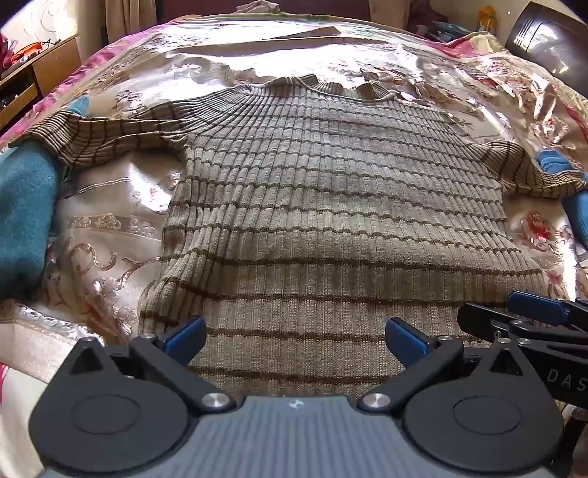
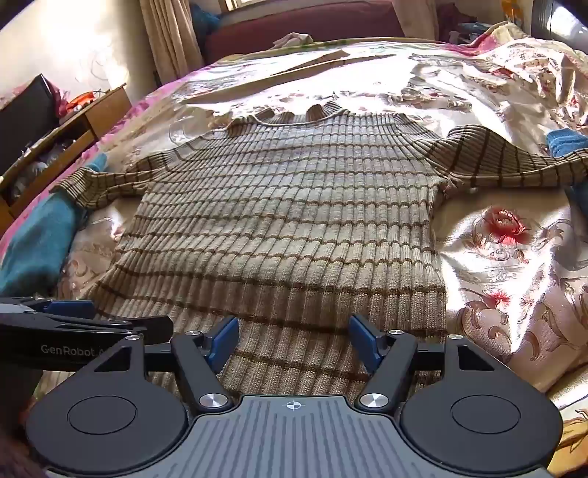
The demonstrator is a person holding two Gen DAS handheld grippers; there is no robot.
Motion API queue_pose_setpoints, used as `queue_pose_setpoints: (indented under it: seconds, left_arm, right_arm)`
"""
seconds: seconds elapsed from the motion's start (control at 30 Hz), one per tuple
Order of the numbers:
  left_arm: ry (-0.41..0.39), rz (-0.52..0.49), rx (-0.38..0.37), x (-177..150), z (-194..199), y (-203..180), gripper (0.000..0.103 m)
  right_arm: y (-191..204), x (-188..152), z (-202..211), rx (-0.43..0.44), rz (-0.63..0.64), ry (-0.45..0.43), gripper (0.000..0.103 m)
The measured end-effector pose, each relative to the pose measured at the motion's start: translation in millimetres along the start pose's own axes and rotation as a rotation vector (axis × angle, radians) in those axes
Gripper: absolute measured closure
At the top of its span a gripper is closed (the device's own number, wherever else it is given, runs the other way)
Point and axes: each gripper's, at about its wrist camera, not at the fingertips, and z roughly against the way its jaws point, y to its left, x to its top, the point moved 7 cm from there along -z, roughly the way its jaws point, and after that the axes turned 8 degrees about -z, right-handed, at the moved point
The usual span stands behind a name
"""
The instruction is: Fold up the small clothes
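A tan ribbed sweater with thin brown stripes lies spread flat on the bed, collar at the far end, both sleeves stretched out sideways. My left gripper hangs open above the sweater's near hem, nothing between its blue pads. In the right wrist view the same sweater fills the middle, and my right gripper stands open over the hem too, apart from the knit. Each gripper shows at the edge of the other's view: the right gripper at lower right, the left gripper at lower left.
A glossy floral bedspread covers the bed. Blue garments lie at the left edge and under the right sleeve. A wooden cabinet stands left of the bed; curtains and a dark red headboard are beyond.
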Motion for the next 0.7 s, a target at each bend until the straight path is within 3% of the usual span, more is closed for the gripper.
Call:
queue_pose_setpoints:
  seconds: [0.7]
  left_arm:
    - [0.029,0.011,0.006,-11,-1,-4,0.0]
  right_arm:
    - [-4,-1,5,0.003,-0.009,-0.018,0.034]
